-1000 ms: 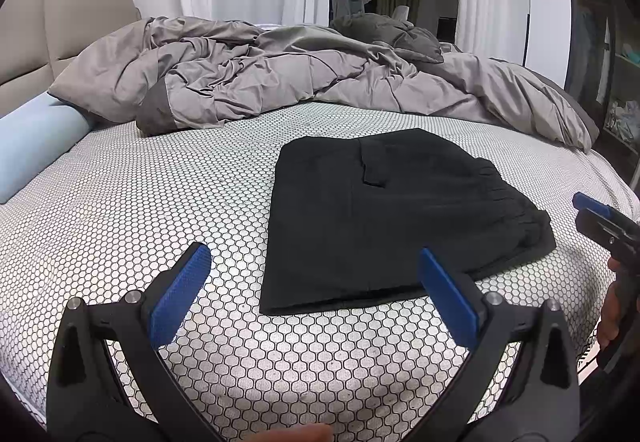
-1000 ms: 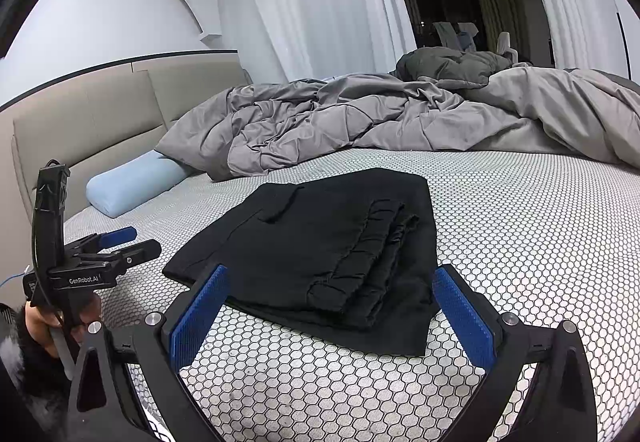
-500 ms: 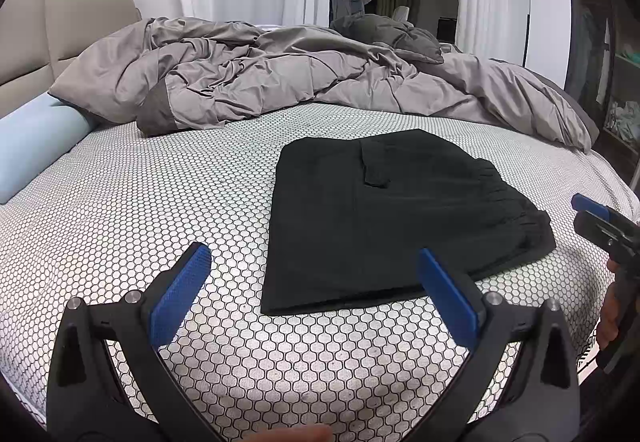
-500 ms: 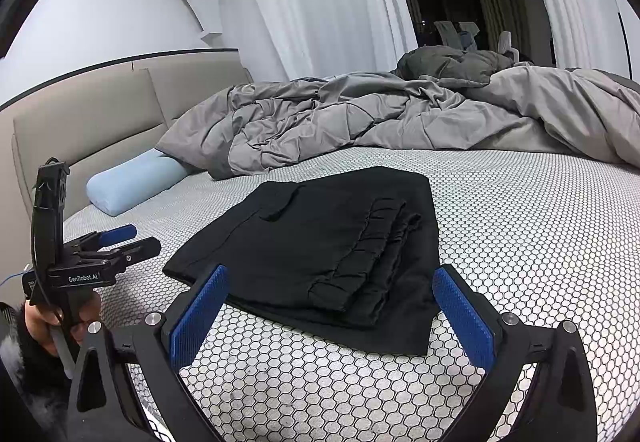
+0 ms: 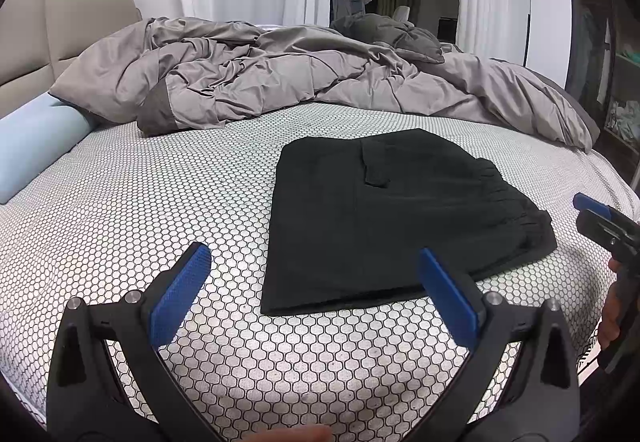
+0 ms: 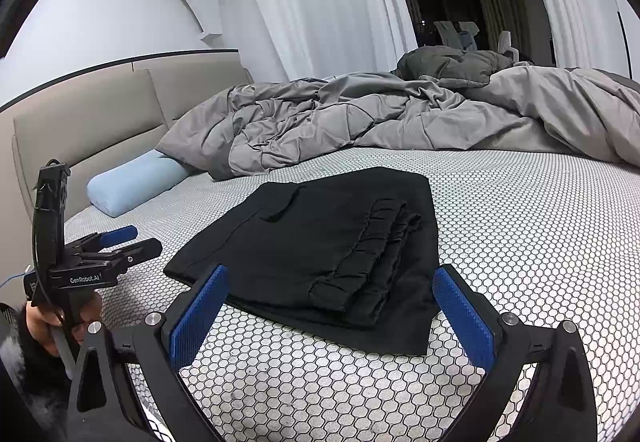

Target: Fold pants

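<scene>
1. The light-blue bolster pillow (image 5: 34, 146) is lying at the left, against the headboard (image 6: 84, 138).
2. The left tongs (image 5: 314, 298) are hovering over the bed (image 5: 140, 210), blue pads spread, gripping nothing.
3. The folded black pants (image 5: 384, 218) are lying flat on the honeycomb-patterned sheet, apart from both tongs.
4. The right tongs (image 6: 332, 316) are hovering spread before the waistband edge.
5. The grey duvet (image 5: 280, 78) is lying crumpled behind.

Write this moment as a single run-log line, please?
pants: folded, flat on bed | left claw: open, empty | right claw: open, empty | neither touching pants
</scene>
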Tool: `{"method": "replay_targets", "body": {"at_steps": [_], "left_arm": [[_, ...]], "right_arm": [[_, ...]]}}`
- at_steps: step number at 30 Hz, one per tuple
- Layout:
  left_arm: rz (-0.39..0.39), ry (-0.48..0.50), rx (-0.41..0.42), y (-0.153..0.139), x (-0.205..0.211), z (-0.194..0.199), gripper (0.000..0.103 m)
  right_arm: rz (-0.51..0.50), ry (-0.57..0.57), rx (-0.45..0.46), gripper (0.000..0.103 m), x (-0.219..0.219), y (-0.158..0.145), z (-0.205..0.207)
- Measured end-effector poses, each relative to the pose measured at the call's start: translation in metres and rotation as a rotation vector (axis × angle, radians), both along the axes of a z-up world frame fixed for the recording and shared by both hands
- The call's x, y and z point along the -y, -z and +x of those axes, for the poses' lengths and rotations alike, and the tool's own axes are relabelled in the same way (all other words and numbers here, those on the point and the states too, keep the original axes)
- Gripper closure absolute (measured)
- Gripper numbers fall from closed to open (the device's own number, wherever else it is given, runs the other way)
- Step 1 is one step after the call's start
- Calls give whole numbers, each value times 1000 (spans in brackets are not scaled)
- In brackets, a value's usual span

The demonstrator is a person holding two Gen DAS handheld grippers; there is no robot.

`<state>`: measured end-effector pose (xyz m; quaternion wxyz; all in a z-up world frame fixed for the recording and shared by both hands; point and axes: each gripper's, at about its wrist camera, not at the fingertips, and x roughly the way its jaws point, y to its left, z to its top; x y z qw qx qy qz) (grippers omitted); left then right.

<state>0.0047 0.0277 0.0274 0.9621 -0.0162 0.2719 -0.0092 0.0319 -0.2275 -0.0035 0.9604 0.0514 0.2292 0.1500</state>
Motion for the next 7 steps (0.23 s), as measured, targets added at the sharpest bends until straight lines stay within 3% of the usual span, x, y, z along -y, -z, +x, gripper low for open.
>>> {"method": "replay_targets", "body": {"at_steps": [7], "left_arm": [[-2,7,6,1,-1,0,1]], "right_arm": [[-4,-4,-3,0,-1,-1,1]]}}
